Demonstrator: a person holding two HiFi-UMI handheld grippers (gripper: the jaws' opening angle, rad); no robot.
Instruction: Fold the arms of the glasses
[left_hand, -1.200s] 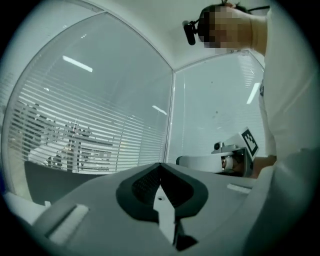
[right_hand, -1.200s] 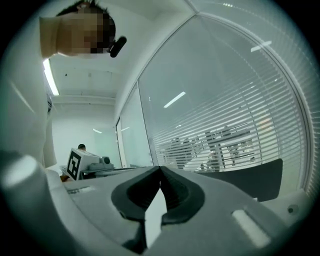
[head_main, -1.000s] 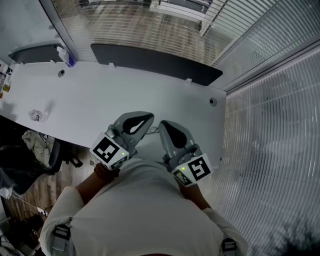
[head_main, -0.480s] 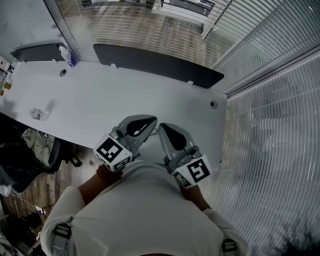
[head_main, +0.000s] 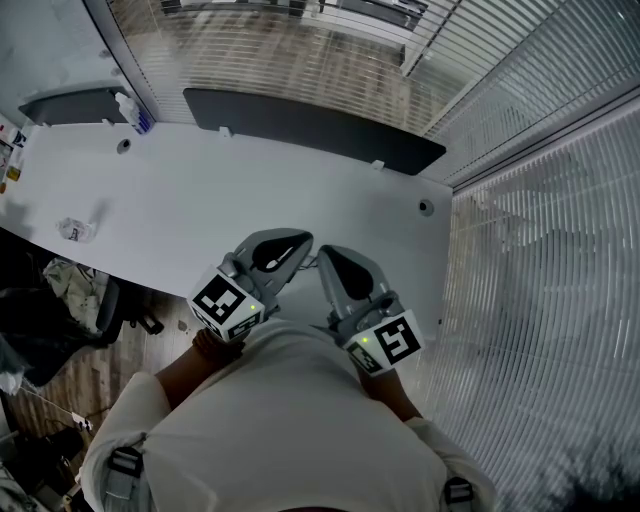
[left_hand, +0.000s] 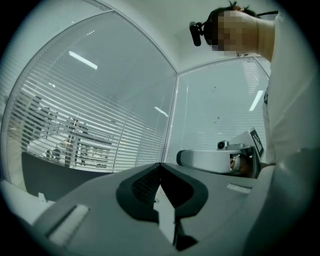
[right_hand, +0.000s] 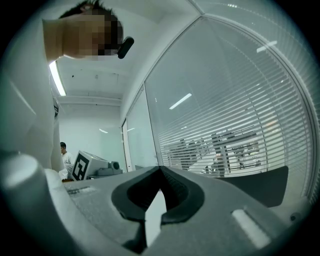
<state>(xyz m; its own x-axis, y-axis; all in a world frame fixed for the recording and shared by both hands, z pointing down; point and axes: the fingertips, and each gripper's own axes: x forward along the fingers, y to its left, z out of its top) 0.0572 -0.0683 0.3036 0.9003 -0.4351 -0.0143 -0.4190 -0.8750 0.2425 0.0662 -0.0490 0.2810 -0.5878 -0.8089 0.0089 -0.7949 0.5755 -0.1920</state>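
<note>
I cannot make out any glasses for certain. Only a thin dark sliver (head_main: 309, 262) shows on the white table (head_main: 200, 200) between the two gripper tips. Both grippers are held level, close to the person's body at the table's near edge. My left gripper (head_main: 300, 240) is shut with nothing between its jaws, and its tips meet in the left gripper view (left_hand: 160, 164). My right gripper (head_main: 325, 252) is also shut and empty, with its tips closed in the right gripper view (right_hand: 161, 167). The two stand side by side, almost touching.
A dark panel (head_main: 310, 125) runs along the table's far edge. A small bottle (head_main: 130, 110) stands at the far left, and a crumpled clear wrapper (head_main: 75, 230) lies on the left part. Left of the person is a chair with clothes (head_main: 70, 290). Glass walls with blinds (head_main: 540, 250) close the right.
My left gripper has shifted slightly to the right, closer to the right gripper. The right gripper has not moved, and both stay shut.
</note>
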